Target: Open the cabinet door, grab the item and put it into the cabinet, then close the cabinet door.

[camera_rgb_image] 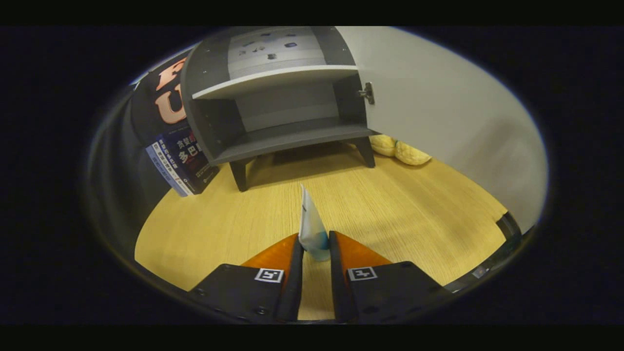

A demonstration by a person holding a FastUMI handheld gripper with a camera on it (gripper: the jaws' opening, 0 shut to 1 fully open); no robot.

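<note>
In the gripper view, the gripper was closed on a tube, both fingers pressing its lower end from either side. The tube was white, with a blue-green patch near the bottom and some small dark marks higher up that were too small to make out. It was flat and narrow, widest where the fingers held it and tapering to a thin edge at the far end, which pointed up and ahead toward the cabinet. It was held above the table, a light wood-grain top.

Beyond the tube stood the cabinet, dark grey, on short tapered legs. Its door, pale grey, was swung wide open to the right, hanging on a metal hinge at the cabinet's right side. Inside, a pale shelf split the cabinet into an upper and a lower compartment; small dark spots showed on the upper back panel, too small to tell. The lower floor was bare grey.

A book with a dark cover leaned against the cabinet's left side. Two yellow lumpy things lay on the table behind the door, by the right rear leg.
</note>
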